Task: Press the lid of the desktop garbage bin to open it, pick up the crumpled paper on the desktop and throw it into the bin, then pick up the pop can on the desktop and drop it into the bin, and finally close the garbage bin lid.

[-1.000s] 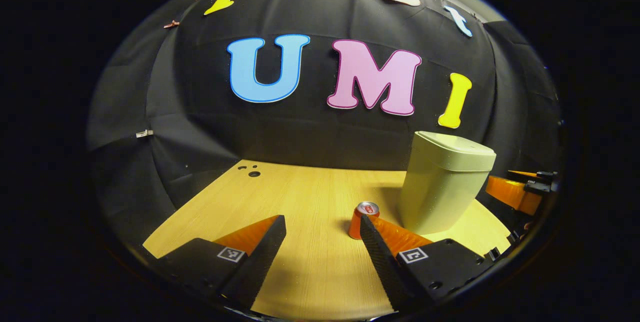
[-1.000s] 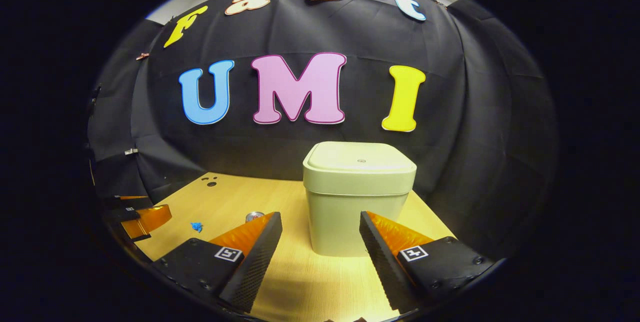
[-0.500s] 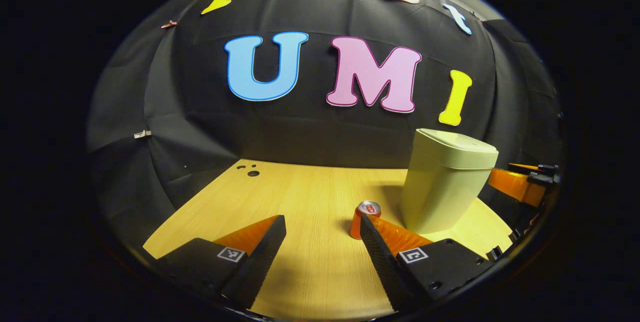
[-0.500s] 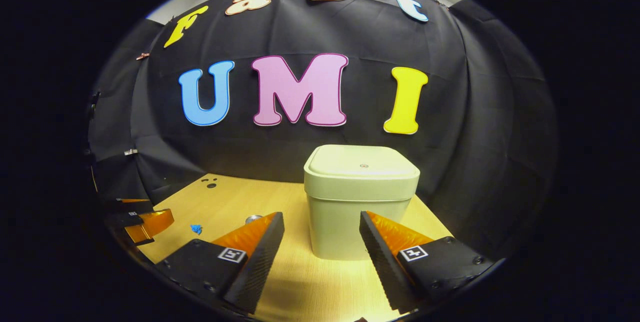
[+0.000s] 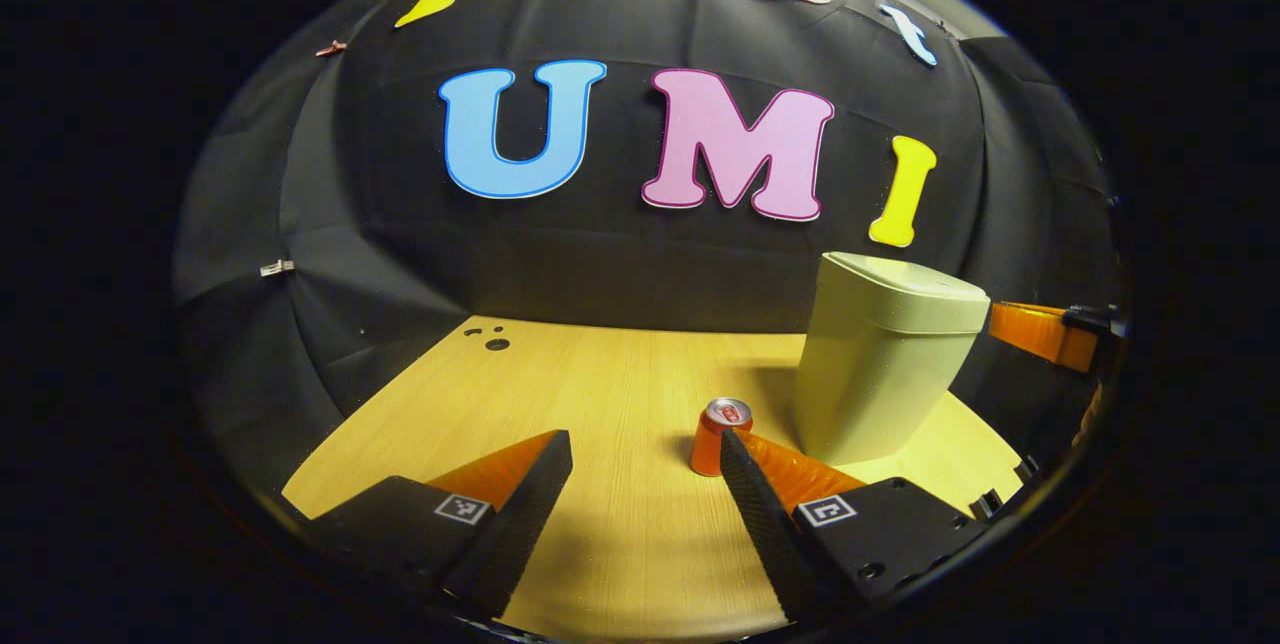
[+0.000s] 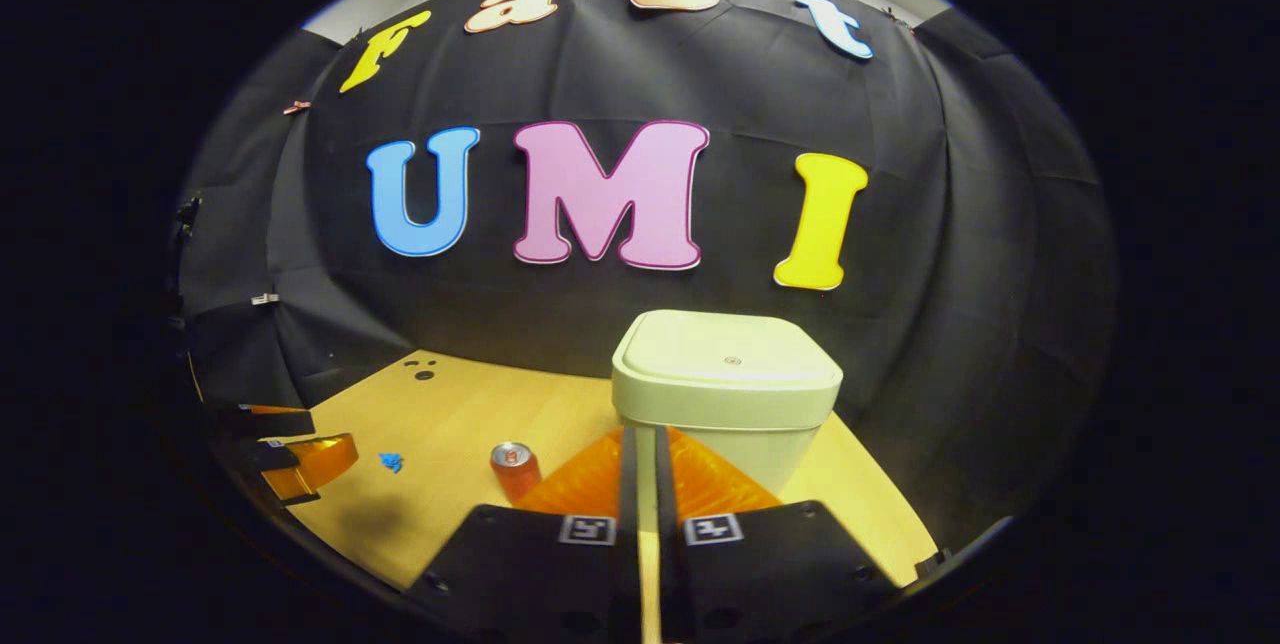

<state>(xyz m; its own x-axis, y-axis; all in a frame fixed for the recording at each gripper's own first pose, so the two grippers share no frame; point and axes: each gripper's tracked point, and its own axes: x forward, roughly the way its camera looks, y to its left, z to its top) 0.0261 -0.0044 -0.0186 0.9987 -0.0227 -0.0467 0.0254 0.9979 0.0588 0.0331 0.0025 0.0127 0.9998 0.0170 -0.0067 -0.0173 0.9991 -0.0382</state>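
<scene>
Right gripper (image 6: 645, 484) jaws have closed together before the bin (image 6: 728, 394); left gripper (image 5: 645, 504) jaws apart.

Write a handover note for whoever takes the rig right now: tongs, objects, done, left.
Right tongs: shut on nothing, raised in front of the bin, just below its lid.
Left tongs: open, empty, low over the table.
Bin: upright at the back right of the table, lid closed.
Pop can: upright on the table left of the bin, close beside one finger of the left tongs.
Crumpled paper: small blue scrap on the table, left of the can.
Done: nothing.
Left: press lid open, bin paper, bin can, close lid.
</scene>
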